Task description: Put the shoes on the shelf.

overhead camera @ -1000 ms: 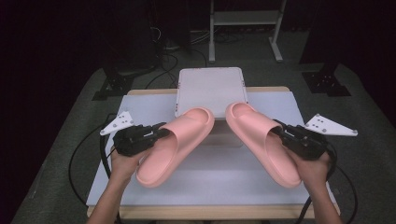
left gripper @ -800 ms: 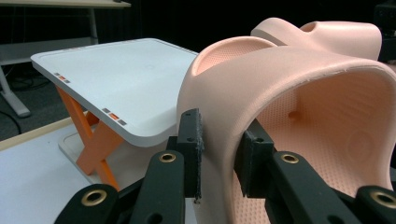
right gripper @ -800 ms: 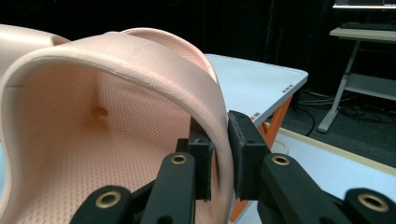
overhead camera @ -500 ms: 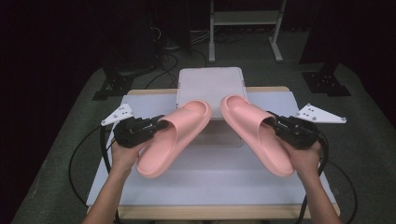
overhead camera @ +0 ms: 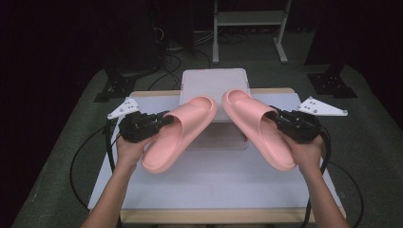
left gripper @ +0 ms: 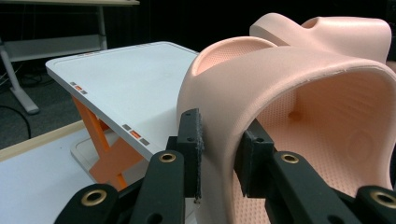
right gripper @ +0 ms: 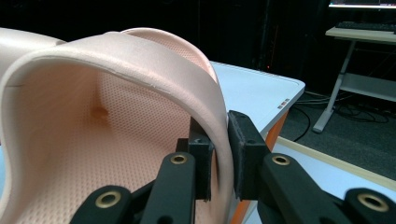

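Observation:
Two pink slide sandals are held above the table, toes toward each other near the middle. My left gripper (overhead camera: 161,120) is shut on the strap edge of the left sandal (overhead camera: 178,132); in the left gripper view its jaws pinch the strap wall of that sandal (left gripper: 299,107) at my left gripper (left gripper: 219,156). On the other side, my right gripper (overhead camera: 274,115) is shut on the strap edge of the right sandal (overhead camera: 259,126). The right gripper view has the right sandal's (right gripper: 93,112) strap clamped in my right gripper (right gripper: 219,154).
A white slanted board (overhead camera: 214,83) on orange legs stands at the table's back middle, just behind and under the sandals' toes. The table (overhead camera: 209,185) has a pale top with a wooden front edge. Cables trail off both sides; a metal stand is behind.
Both sandals have moved inward and toward the back; their toes now sit close together over the white board's front edge. Both grippers stay clamped.

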Demonstrator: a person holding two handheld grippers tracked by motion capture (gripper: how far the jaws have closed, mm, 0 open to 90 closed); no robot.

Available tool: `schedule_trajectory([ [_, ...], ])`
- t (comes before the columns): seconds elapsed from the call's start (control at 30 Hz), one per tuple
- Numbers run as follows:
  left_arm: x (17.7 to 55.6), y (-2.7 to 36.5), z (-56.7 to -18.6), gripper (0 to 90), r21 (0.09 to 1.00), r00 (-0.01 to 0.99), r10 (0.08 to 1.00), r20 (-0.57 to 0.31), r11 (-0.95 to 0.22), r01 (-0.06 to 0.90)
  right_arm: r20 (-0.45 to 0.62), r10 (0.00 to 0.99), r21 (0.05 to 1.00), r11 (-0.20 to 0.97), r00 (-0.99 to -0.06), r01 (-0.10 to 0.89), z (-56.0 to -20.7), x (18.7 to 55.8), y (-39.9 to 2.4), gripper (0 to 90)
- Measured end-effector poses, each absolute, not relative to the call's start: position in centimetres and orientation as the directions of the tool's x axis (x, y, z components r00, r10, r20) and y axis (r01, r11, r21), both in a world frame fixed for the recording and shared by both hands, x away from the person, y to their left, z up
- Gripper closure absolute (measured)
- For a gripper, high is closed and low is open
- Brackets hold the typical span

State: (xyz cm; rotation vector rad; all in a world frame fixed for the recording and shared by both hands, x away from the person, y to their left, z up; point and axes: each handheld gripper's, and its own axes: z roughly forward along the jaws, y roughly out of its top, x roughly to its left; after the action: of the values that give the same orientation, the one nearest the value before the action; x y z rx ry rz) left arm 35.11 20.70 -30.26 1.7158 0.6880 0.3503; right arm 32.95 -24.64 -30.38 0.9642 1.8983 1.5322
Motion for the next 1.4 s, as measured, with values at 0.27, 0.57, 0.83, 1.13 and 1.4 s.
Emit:
schedule_trajectory([
  [0.27, 36.0, 20.8, -30.1, 73.8, 0.955, 0.772, 0.621, -0.134, -0.128, 0.268, 0.044, 0.791, 0.972, 0.109, -0.61, 0.21, -30.2, 33.9, -24.2, 79.6],
  [0.57, 36.9, 20.6, -29.6, 73.8, 0.955, 0.772, 0.622, -0.13, -0.131, 0.267, 0.038, 0.798, 0.969, 0.117, -0.602, 0.216, -29.7, 35.0, -24.0, 79.6],
  [0.83, 37.7, 20.2, -29.4, 73.8, 0.954, 0.773, 0.621, -0.132, -0.133, 0.27, 0.032, 0.8, 0.967, 0.128, -0.599, 0.222, -29.5, 35.8, -23.8, 79.5],
  [1.13, 38.6, 20.0, -29.3, 73.8, 0.951, 0.767, 0.628, -0.129, -0.14, 0.274, 0.041, 0.805, 0.964, 0.124, -0.592, 0.235, -29.8, 36.5, -23.5, 79.5],
  [1.4, 39.3, 19.7, -29.2, 73.8, 0.95, 0.758, 0.639, -0.13, -0.139, 0.28, 0.044, 0.812, 0.963, 0.121, -0.582, 0.241, -29.9, 37.1, -23.4, 79.4],
])
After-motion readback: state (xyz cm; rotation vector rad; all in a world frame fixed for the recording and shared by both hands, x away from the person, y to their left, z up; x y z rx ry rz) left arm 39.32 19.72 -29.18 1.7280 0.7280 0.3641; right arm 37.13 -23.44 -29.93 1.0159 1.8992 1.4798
